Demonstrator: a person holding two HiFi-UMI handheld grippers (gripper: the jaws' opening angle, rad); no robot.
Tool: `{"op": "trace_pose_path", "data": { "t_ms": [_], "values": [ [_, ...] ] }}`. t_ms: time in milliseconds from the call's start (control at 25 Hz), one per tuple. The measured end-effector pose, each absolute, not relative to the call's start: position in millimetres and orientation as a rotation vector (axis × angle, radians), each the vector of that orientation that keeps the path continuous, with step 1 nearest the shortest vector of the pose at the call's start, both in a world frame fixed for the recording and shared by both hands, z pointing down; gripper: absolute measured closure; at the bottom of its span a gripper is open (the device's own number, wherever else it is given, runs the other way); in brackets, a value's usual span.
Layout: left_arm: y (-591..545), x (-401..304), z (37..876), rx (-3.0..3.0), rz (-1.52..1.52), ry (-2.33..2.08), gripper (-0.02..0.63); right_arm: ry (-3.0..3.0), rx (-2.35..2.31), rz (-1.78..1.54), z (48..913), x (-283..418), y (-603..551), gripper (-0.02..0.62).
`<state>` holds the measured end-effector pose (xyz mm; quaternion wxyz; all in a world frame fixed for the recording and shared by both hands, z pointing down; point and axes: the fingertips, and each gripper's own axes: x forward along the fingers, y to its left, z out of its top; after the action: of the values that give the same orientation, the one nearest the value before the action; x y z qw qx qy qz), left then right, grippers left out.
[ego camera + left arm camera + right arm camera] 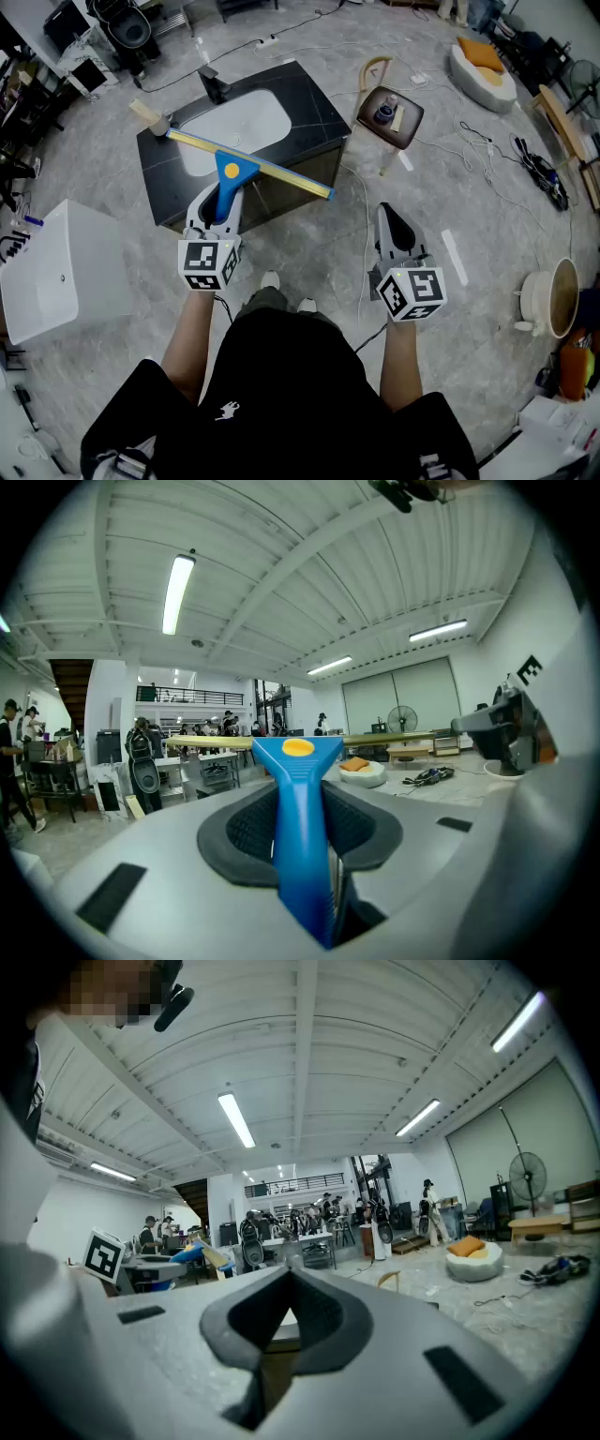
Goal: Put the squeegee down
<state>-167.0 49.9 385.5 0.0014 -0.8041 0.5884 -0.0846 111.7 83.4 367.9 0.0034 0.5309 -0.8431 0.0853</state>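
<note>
Left gripper (217,208) clamped the squeegee (251,167) by its blue handle, blade level above the near edge of the black counter (314,98). Right gripper (394,225) was closed and empty, off to the right. Risk: let go from here, the blade-heavy squeegee could tip off that edge to the floor.
</note>
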Motion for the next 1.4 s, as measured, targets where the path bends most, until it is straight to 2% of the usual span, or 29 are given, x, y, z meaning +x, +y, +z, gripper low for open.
{"op": "trace_pose_path", "data": {
  "t_ms": [920, 1400],
  "values": [
    [60.4, -148.2, 396.7, -2.515, -0.330, 1.854, 0.479, -2.699, 1.617, 0.337, 380.5, 124.0, 94.3, 0.594],
    [5.3, -148.5, 402.9, -2.576, -0.337, 1.782, 0.479, -2.649, 1.662, 0.355, 385.1, 115.1, 58.0, 0.594]
  ]
}}
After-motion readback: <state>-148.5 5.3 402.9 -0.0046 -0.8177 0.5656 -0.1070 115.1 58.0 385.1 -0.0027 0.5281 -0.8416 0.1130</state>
